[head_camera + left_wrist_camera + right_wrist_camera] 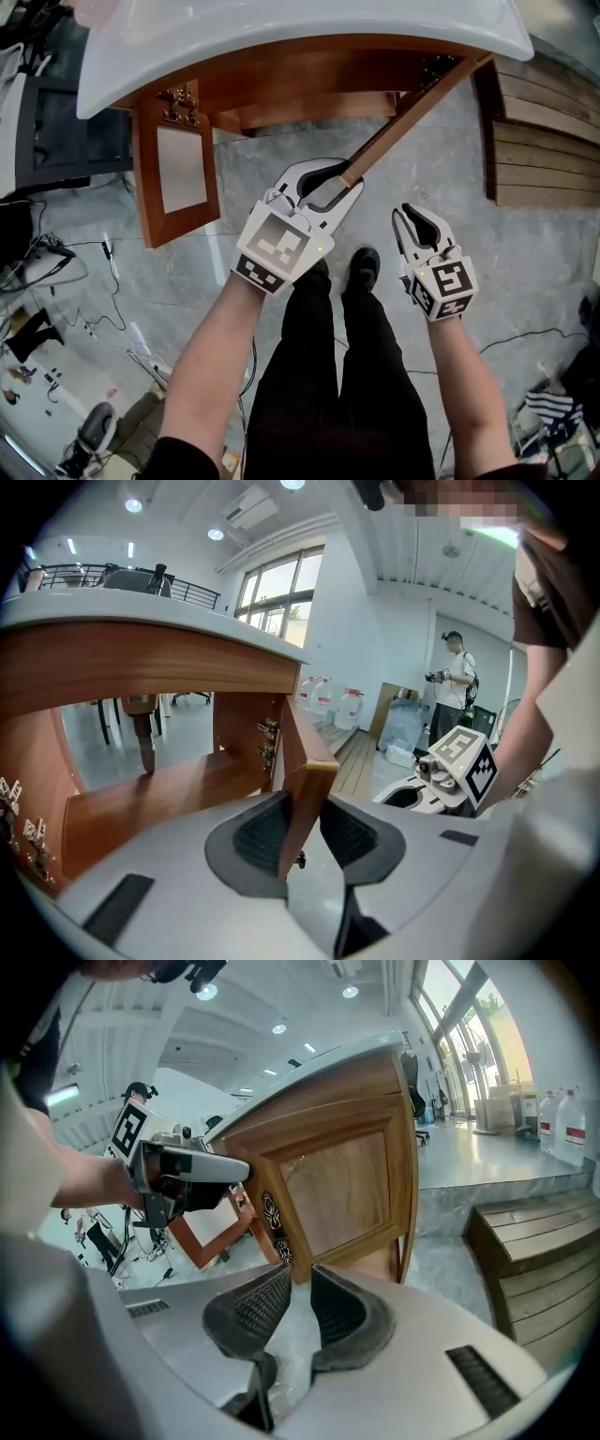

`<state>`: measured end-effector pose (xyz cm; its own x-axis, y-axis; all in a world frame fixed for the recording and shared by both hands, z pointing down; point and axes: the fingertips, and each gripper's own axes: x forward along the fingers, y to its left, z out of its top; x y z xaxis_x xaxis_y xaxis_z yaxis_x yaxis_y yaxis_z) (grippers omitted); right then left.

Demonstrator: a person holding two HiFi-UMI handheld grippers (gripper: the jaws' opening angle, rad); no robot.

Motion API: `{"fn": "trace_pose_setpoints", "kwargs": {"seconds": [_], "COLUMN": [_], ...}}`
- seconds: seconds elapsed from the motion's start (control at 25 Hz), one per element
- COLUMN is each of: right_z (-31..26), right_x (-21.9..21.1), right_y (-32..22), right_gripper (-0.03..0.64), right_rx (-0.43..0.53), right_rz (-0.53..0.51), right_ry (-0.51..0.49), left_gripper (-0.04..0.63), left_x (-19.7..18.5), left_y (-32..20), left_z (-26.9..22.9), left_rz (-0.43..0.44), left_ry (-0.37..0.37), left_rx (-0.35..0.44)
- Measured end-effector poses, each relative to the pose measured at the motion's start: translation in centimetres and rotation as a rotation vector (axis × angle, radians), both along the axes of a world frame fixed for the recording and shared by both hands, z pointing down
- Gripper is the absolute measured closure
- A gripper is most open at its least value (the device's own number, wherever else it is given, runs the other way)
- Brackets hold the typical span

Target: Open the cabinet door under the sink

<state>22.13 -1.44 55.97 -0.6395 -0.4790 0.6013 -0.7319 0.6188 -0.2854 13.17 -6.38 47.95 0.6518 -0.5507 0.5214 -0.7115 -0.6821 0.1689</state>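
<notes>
left gripper (330,183): clamped on the free near edge of the right cabinet door (422,112) | right cabinet door: swung out from under the sink (281,37), seen edge-on | right gripper (405,214): jaws slightly parted, nothing between them, right of that door's near edge, not touching | left cabinet door (178,169): open, far left

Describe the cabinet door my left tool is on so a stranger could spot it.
Under the white sink sits a wooden cabinet with two doors swung open. The one meant is the right door, seen edge-on as a thin wooden strip, its free end between the left tool's jaws; the left door shows its pale panel and nothing holds it.
</notes>
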Motion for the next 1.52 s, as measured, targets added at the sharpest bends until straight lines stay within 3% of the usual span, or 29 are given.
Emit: {"fn": "trace_pose_setpoints", "kwargs": {"seconds": [0.28, 0.48, 1.08, 1.32, 1.52], "right_z": [0.7, 1.0, 0.4, -2.5, -8.0], "right_x": [0.9, 2.6, 6.5, 7.4, 6.1], "right_y": [1.4, 2.6, 6.1, 6.4, 6.5], "right_gripper": [0.543, 0.548, 0.554, 0.555, 0.558], "right_rx": [-0.020, -0.030, -0.066, -0.071, -0.046], "right_rz": [-0.022, -0.007, 0.032, 0.060, 0.047], "right_ry": [0.016, 0.020, 0.028, -0.009, -0.030], "left_gripper": [0.466, 0.462, 0.456, 0.463, 0.482], "left_x": [3.2, 3.8, 12.6, 12.6, 9.8], "left_y": [2.2, 2.8, 5.6, 5.9, 6.2], "left_z": [-0.2, 0.0, 0.5, -1.9, -7.1], "left_rz": [0.019, -0.019, 0.191, 0.149, 0.063], "left_ry": [0.044, 0.066, 0.049, 0.037, -0.006], "left_rx": [-0.034, -0.040, -0.091, -0.098, -0.084]}}
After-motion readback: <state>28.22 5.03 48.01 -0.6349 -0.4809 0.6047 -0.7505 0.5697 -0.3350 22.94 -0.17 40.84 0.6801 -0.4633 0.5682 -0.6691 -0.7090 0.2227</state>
